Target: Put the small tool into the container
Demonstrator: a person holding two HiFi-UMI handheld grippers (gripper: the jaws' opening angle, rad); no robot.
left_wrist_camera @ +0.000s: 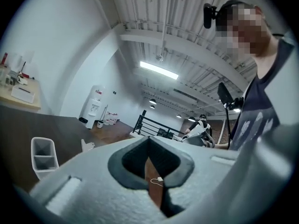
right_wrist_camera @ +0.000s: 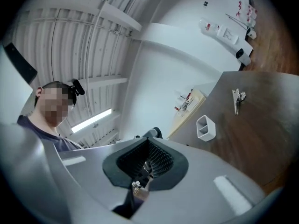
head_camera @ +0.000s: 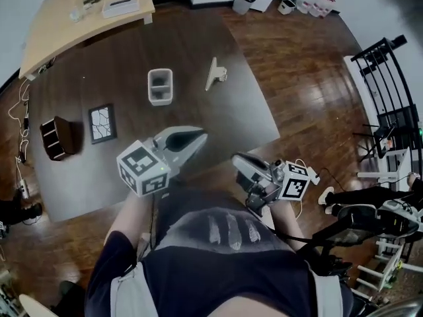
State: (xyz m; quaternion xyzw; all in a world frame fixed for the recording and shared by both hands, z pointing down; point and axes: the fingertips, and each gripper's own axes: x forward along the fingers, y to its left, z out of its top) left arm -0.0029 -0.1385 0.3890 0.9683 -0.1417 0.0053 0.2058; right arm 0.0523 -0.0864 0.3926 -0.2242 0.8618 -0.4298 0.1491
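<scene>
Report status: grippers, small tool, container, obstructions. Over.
Left gripper and right gripper: jaws shut, empty. Small tool lying on dark table, apart from white container. Path looks clear.

The setting is a laboratory-type recording space in an industrial building, not a home. Indicators:

- An exposed ceiling [left_wrist_camera: 196, 41] with bare beams and conduit, fitted with strip lights [left_wrist_camera: 159, 70].
- Plain white walls [left_wrist_camera: 56, 55] and a dark wood floor [head_camera: 317, 78].
- A large dark work table [head_camera: 218, 111] standing in open floor.
- A light wooden desk [head_camera: 53, 32] carrying boxes and small supplies.
- Loose cables [head_camera: 24, 117] lying on the floor.
- A black metal railing [left_wrist_camera: 152, 126] and a waste bin [head_camera: 244, 0] near the wall.
- A second person [left_wrist_camera: 202, 124] standing among equipment in the background.
</scene>
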